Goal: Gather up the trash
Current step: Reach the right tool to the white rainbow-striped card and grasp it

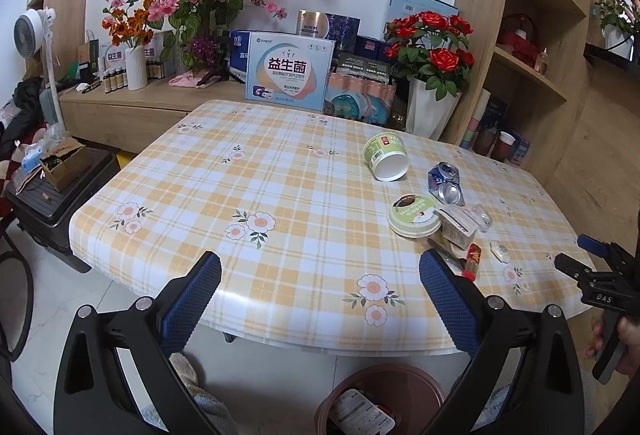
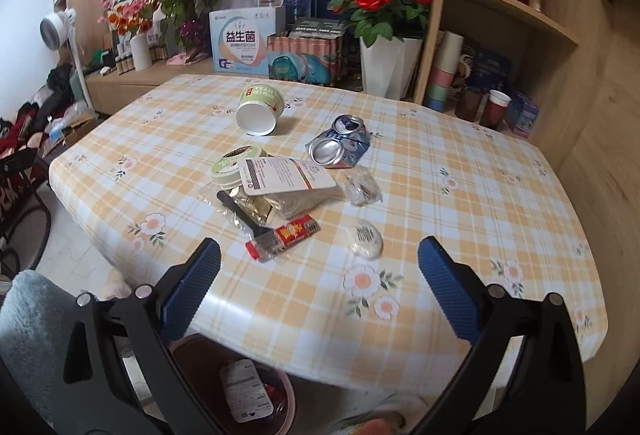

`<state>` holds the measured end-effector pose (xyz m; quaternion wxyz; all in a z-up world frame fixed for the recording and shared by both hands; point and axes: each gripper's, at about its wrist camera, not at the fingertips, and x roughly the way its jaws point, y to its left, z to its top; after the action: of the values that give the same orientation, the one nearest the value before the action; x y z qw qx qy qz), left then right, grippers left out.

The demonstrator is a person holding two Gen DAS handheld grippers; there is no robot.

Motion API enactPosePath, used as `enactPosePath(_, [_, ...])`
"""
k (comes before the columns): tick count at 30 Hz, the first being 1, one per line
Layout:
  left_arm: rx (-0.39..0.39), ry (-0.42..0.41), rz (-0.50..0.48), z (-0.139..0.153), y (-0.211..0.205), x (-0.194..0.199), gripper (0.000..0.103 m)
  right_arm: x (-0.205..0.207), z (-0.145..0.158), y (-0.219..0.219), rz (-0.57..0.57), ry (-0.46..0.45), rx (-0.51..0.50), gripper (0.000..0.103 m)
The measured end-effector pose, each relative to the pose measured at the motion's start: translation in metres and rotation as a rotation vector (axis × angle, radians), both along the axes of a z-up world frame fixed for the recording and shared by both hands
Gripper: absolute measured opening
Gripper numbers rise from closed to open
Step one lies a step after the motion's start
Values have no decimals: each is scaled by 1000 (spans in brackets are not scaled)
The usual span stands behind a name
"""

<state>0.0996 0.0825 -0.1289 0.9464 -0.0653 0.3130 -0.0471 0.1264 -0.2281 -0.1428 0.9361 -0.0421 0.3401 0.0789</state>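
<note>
Both the left gripper (image 1: 320,299) and the right gripper (image 2: 319,285) hang wide apart and empty over the table's (image 2: 500,219) near edge. A paper cup (image 2: 259,111), crushed can (image 2: 340,145), lid (image 2: 230,165) and wrappers (image 2: 286,177) lie toward its right side. The brown bin (image 2: 240,387) sits below the near edge.

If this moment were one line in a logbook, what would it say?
left gripper: open, empty | right gripper: open, empty | table: cup, crushed can, wrappers remain | bin: below table edge, some trash inside
</note>
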Motion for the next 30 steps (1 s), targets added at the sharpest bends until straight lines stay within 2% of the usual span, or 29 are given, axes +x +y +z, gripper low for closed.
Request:
enactPosePath(5, [-22, 9, 17, -9, 5, 20, 97, 51, -17, 25, 79, 26, -41, 97])
enactPosePath(13, [-43, 22, 11, -23, 8, 47, 97, 127, -62, 84, 179, 100, -206, 95])
enactPosePath(15, [-45, 26, 5, -25, 7, 52, 97, 139, -70, 92, 184, 121, -236, 84])
enactPosePath(18, [-52, 36, -6, -30, 6, 59, 96, 157, -80, 93, 172, 173, -239, 76])
enactPosePath(22, [-55, 53, -29, -37, 1, 66, 94, 159, -73, 77, 172, 200, -119, 66])
enactPosePath(26, [-59, 73, -53, -42, -7, 74, 93, 154, -58, 63, 180, 197, -46, 47])
enactPosePath(30, [-61, 71, -81, -40, -17, 76, 93, 148, -41, 43, 149, 155, 24, 27])
